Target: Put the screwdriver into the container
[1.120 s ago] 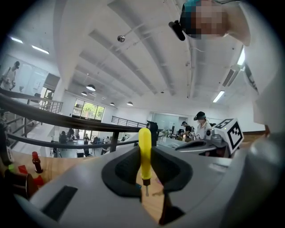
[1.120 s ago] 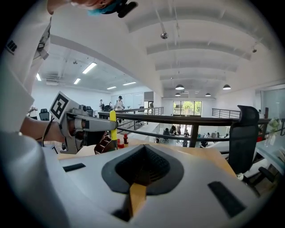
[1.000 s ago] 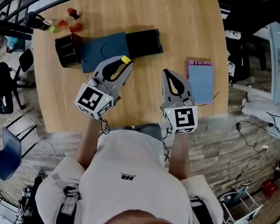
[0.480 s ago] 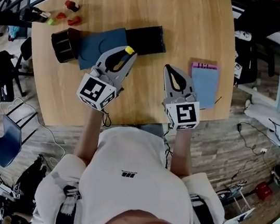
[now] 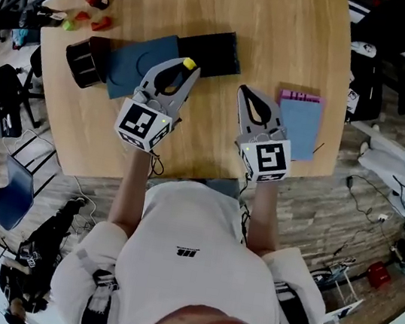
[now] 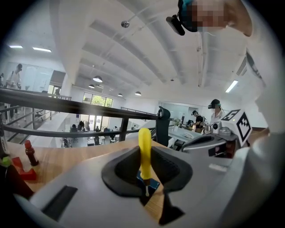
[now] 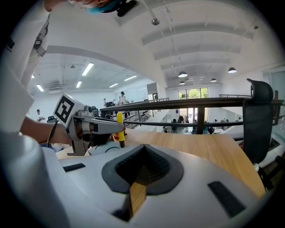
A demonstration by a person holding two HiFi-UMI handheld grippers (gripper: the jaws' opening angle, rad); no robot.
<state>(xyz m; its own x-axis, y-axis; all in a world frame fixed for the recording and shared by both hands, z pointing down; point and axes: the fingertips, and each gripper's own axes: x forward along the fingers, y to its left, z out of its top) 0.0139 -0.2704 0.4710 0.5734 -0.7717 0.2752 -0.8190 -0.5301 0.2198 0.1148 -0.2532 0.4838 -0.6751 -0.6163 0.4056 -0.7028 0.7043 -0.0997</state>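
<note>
A screwdriver with a yellow handle (image 5: 189, 64) is pinched at the tips of my left gripper (image 5: 182, 70), which is shut on it above the edge of a blue mat (image 5: 134, 63). In the left gripper view the screwdriver (image 6: 144, 149) stands upright between the jaws, its metal tip pointing down. The black round container (image 5: 82, 64) rests at the mat's left end, well left of that gripper. My right gripper (image 5: 244, 92) hovers over bare wood beside the left one, shut and empty. From the right gripper view (image 7: 141, 171) I see the left gripper (image 7: 95, 127) holding the screwdriver (image 7: 120, 128).
A black box (image 5: 212, 51) lies just beyond the mat. A pink and blue notebook (image 5: 300, 123) sits at the wooden table's (image 5: 285, 25) right edge. Small red and green items (image 5: 92, 14) are at the far left corner. A black railing runs past the table's far side.
The left gripper with the screwdriver has edged a little farther over the table, toward the mat and black box. The head view has shifted. The right gripper has hardly moved.
</note>
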